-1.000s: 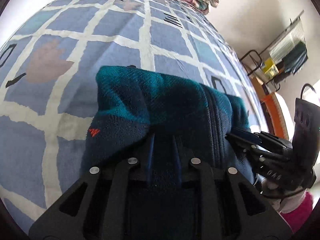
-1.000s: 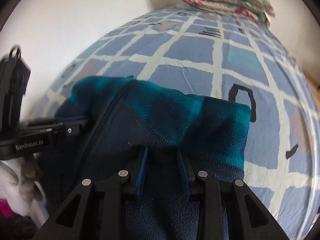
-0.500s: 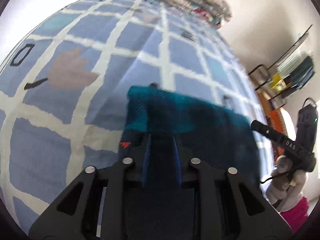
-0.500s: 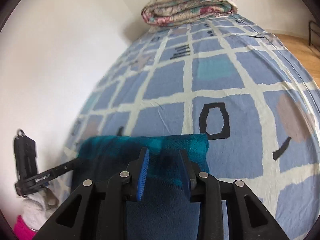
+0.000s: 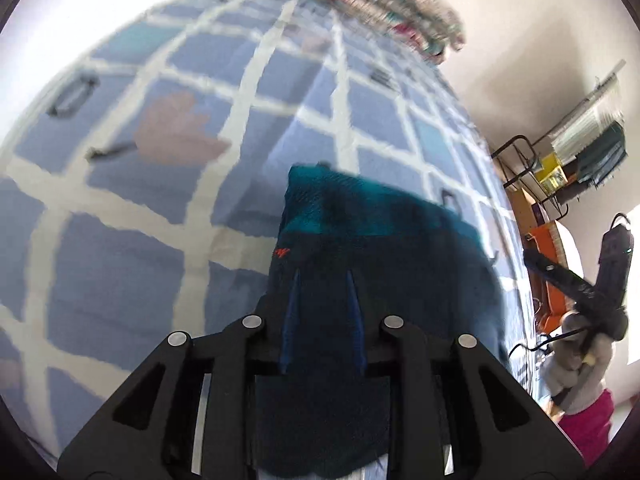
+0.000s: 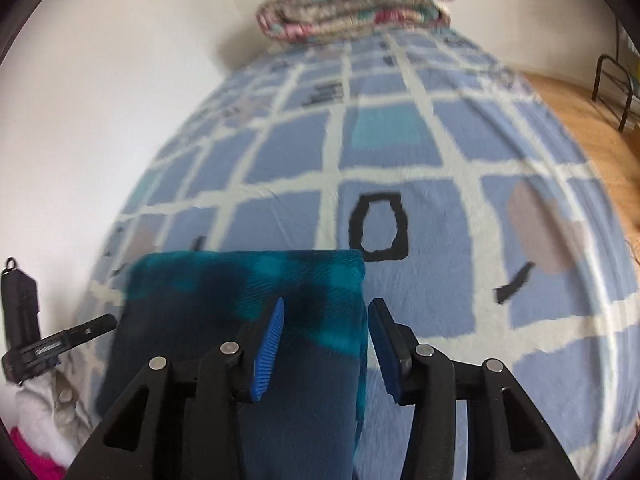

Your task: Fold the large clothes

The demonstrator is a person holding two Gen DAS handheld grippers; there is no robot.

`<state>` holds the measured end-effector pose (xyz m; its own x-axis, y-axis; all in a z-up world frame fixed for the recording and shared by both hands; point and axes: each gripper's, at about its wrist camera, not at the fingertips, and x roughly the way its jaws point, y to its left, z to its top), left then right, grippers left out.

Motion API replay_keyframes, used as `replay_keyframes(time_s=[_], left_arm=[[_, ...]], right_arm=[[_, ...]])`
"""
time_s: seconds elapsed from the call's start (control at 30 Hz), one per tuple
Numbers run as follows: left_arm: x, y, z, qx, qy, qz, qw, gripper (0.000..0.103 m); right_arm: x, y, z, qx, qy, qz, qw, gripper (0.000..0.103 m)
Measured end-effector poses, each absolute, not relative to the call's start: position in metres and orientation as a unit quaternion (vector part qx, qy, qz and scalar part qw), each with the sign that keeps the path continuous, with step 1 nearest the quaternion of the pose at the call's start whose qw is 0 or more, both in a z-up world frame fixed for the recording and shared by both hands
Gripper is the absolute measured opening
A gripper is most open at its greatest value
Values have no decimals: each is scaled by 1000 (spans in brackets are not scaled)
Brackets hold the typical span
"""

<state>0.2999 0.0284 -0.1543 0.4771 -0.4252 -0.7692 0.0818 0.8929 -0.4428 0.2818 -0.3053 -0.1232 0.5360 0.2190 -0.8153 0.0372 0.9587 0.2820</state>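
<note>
Bedroom: checked bedspread point(image 6: 400, 152), folded quilt point(image 6: 352, 8)

Motion blurs the folded quilt point(image 6: 356, 4) beyond recognising its pattern.

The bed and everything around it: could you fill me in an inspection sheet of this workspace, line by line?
Surface: bed sheet, blue squares with a white grid.
Job's things: teal fleece garment, folded, lying flat.
Clutter: folded floral quilt at the bed's far end.
Grippers: left gripper over the garment, whether gripping unclear; right gripper jaws opening, the garment's edge lying between them unpressed.
Cables: a dark cord by the hand holding the right gripper.
Surroundings: white wall, metal rack, wooden floor.
</note>
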Motion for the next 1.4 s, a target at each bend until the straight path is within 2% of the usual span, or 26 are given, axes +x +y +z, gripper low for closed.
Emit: replay_keyframes(time_s=[0.13,0.27,0.3,0.37,0.6,0.73,0.87,0.9,0.97,1.03,1.27,1.4], left_arm=[[257,41,-96,-180,434,-170,866,24],[202,50,-38,-165,382,-189,889,25],[186,53,-23,-160,370,-192,895,27],[153,60,8,-147,348,-196,905,39],[67,85,105,-121,290,-208,926,39],[29,94,154,-129,253,-223,933,41],[14,91,180,-139,245,-250,926,61],[15,90,181,-138,247,-252,925,63],[26,84,173,-135,264,-251,921,72],[43,81,153,-144,285,-247,915,82],[143,74,6,-220,418,-210,856,84],[188,75,-68,-279,462,-197,818,84]], right_arm=[[236,-309,-64,161,430,73,885,47],[172,-304,-5,139,384,90,908,47],[152,-302,11,130,373,92,914,47],[120,-300,37,114,356,92,923,48],[22,-301,132,72,293,94,949,50],[-6,-308,173,70,266,100,956,50],[-17,-312,197,65,249,101,961,53],[-16,-313,199,63,247,99,962,55],[-11,-317,195,64,246,101,962,71],[1,-319,179,70,256,109,958,82],[76,-314,45,109,361,91,922,84],[114,-320,-30,161,409,80,895,84]])
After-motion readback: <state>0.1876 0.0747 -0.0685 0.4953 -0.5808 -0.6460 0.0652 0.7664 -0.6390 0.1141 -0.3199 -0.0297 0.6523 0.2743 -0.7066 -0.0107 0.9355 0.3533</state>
